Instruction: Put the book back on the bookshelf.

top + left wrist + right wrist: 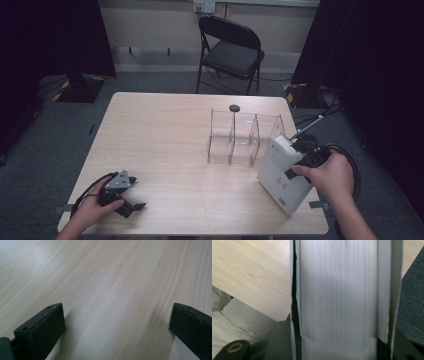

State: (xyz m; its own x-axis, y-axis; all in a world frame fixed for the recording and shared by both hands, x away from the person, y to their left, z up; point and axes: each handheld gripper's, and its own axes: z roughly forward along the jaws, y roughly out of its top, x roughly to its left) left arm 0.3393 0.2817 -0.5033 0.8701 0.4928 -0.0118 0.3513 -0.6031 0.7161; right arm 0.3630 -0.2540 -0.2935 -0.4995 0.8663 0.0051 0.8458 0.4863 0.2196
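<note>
White box [283,172]: pinched at its upper end by the right gripper [301,161], tilted, lower corner near the table's near right edge; barcode and small print on the face turned up.
White box, close up [338,300]: upright between the two black jaws, flaps and a dark seam down one side, faint vertical lines across the broad face.
Right gripper: closed on the white box, jaws pressed against both narrow sides; held in the right hand [327,175], cable looping just behind the wrist.
Left gripper [131,192]: resting low on the table at the near left corner, held in the left hand [95,210], grey three-cornered plate on top.
Left gripper jaws: spread wide, nothing between them, bare wood grain ahead [112,290].
Clear divider rack [245,137]: just beyond and to the left of the right gripper, close beside the white box, several see-through compartments standing upright.
Dark round object [234,108]: beyond the rack, at its far edge; too small to identify.
Table [160,140]: pale wood, bare stretch between the two grippers.
Folding chair [230,50]: black, well beyond the table's far edge.
Pale cloth [232,322]: below the table edge, left of the right gripper's jaws.
</note>
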